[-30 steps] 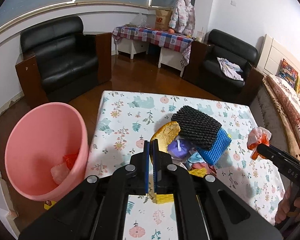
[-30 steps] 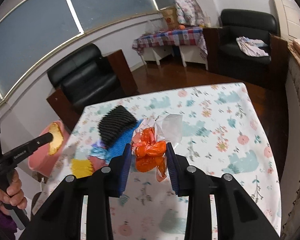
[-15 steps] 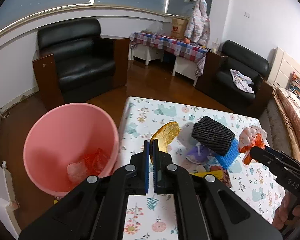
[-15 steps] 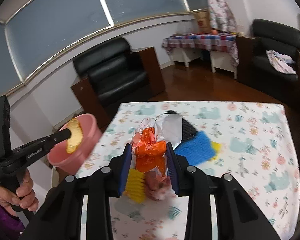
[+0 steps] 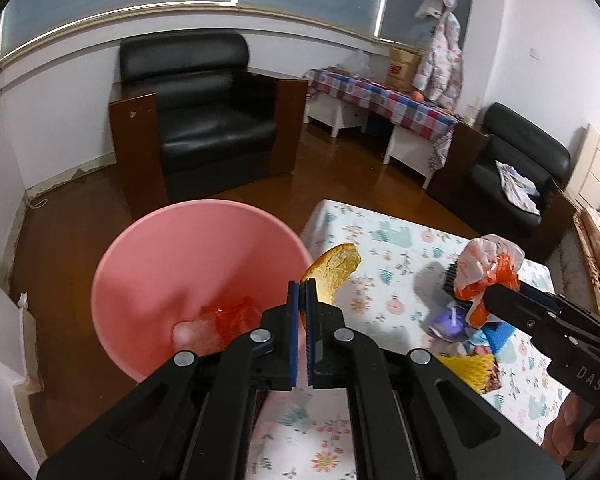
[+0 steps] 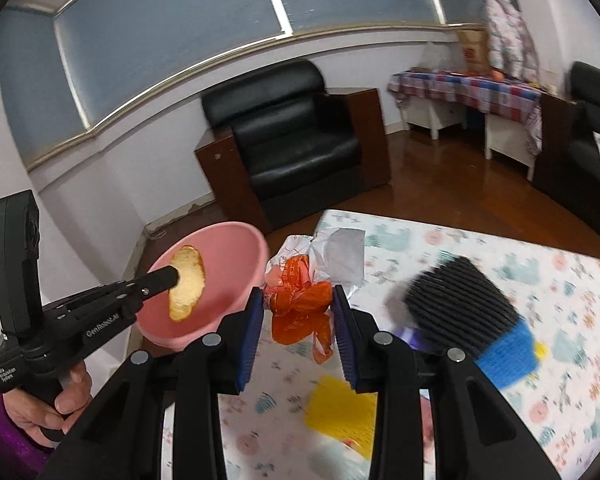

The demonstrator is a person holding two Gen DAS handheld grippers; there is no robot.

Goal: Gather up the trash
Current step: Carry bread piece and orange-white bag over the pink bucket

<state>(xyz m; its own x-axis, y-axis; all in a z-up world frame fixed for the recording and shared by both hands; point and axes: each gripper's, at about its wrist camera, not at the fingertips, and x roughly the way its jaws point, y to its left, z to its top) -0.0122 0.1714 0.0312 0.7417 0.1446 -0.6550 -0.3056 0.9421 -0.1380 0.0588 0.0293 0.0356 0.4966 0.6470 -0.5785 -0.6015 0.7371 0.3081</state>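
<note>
**Two pieces held, one bin ahead**

Left gripper (image 5: 303, 294): fingers pinch a peel (image 5: 334, 271) edge-on, its length running forward-right; pink bin (image 5: 172, 264) gapes just left-forward, nearest this hand. Right gripper (image 6: 298, 312): fingers clamp an orange wrapper (image 6: 302, 306), bin farther left.

Smooth plastic bin (image 5: 188, 264), crinkly plastic wrapper (image 6: 300, 312), glossy leather armchair (image 5: 204, 112)

Home living rm: black armchair (image 5: 204, 116), checked-cloth side table (image 5: 384, 100), wood floor (image 5: 72, 240).
</note>
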